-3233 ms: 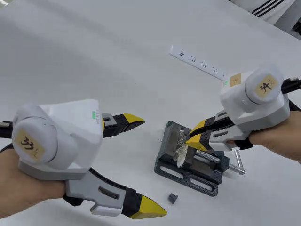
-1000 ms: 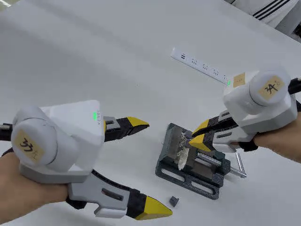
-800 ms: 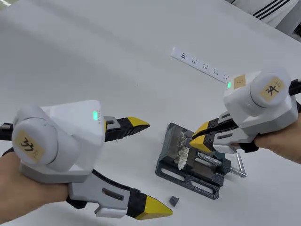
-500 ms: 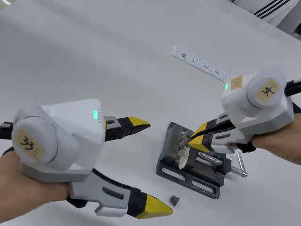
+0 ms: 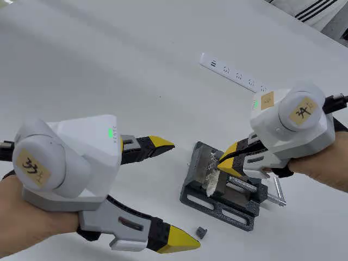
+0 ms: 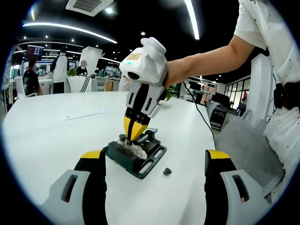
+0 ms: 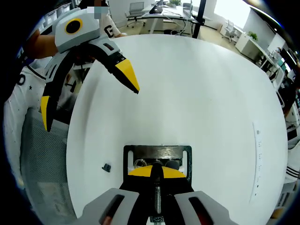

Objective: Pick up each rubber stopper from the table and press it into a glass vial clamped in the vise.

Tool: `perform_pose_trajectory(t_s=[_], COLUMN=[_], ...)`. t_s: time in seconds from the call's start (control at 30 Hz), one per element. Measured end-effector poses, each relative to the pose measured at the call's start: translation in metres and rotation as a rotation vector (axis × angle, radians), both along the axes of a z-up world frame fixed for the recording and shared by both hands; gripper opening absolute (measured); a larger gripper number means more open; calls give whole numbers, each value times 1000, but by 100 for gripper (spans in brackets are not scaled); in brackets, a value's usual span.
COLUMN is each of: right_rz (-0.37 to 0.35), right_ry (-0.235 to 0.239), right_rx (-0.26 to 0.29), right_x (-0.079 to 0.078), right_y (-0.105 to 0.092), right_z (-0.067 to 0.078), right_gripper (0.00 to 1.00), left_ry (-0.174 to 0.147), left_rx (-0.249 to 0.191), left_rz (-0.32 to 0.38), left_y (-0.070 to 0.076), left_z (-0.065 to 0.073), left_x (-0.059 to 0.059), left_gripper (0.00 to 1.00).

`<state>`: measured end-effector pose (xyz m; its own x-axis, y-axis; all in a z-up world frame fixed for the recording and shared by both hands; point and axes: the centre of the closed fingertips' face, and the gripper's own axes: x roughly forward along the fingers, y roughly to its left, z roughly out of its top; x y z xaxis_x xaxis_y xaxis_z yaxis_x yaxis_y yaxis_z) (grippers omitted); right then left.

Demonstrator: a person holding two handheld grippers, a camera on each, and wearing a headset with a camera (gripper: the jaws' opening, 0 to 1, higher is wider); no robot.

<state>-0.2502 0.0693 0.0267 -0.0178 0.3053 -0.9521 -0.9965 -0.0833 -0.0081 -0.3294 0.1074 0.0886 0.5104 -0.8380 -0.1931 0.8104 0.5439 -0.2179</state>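
- Your right gripper (image 5: 222, 161) sits right on top of the dark grey metal vise (image 5: 217, 202). Its yellow tips are pressed close together. I cannot tell if a stopper is pinched between them.
- The clear glass vial (image 5: 210, 174) is clamped in the vise, just under those tips.
- One small dark rubber stopper (image 5: 201, 232) lies on the white table (image 5: 109, 65), just beside the vise's base on your side.
- Your left gripper (image 5: 174, 191) hangs to the left of the vise. Its fingers are spread wide and hold nothing.
- If you push too hard or crooked, the glass could crack, or a stopper could pop out sideways.
- If you grab for the loose stopper too fast, the wide fingers could flick it away from the vise, because it is so tiny.
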Motion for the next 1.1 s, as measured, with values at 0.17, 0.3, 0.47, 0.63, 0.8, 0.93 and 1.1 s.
perform_pose_trajectory(t_s=[0.17, 0.3, 0.47, 0.63, 0.8, 0.93, 1.1], right_rz=[-8, 6, 25, 31, 32, 24, 26], right_ry=[18, 17, 11, 18, 22, 33, 30], right_rx=[-4, -19, -44, -64, -78, -78, -87], right_x=[0, -2, -2, -2, -1, -1, -2], right_y=[0, 1, 2, 2, 1, 2, 2], right_z=[0, -1, -2, -2, -3, -4, -4], right_gripper=[0, 0, 0, 0, 0, 0, 0], left_ry=[-1, -4, -4, -7, -7, -10, -10], left_rx=[0, -4, -6, -10, -8, -9, -9], left_rz=[3, 6, 7, 10, 11, 12, 13], left_y=[1, 2, 3, 3, 3, 3, 2], left_z=[-1, -1, -2, -1, -1, 0, 0], left_x=[2, 3, 3, 4, 3, 3, 4], left_gripper=[86, 86, 86, 86, 86, 85, 85])
